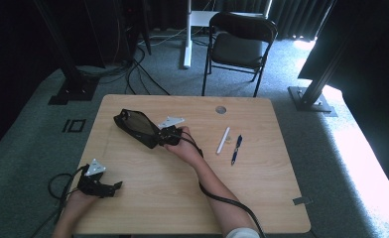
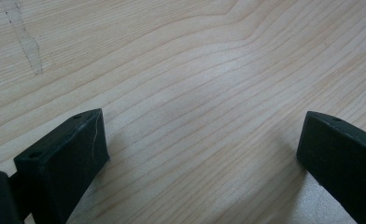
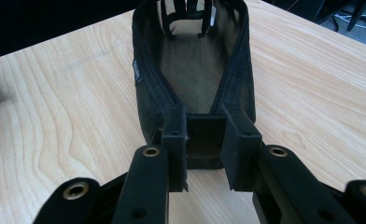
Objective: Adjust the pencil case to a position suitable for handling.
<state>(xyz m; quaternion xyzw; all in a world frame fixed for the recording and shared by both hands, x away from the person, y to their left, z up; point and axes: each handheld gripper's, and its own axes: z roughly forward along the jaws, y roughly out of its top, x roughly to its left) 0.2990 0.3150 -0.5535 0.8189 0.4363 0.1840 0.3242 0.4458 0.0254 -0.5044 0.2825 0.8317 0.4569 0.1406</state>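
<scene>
From above, the right hand (image 1: pixel 185 144) reaches across the table (image 1: pixel 148 198). Its right gripper (image 1: pixel 166 136) pinches the black pouch (image 1: pixel 135 127). The left gripper (image 2: pixel 200 154) rests low, jaws wide apart, holding nothing

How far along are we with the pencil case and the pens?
Done: the black mesh pencil case lies open. In hand: the right hand-held gripper pinches its near end; the left hand-held gripper rests open on the table. Left: the white pen and blue pen still lie outside.
</scene>
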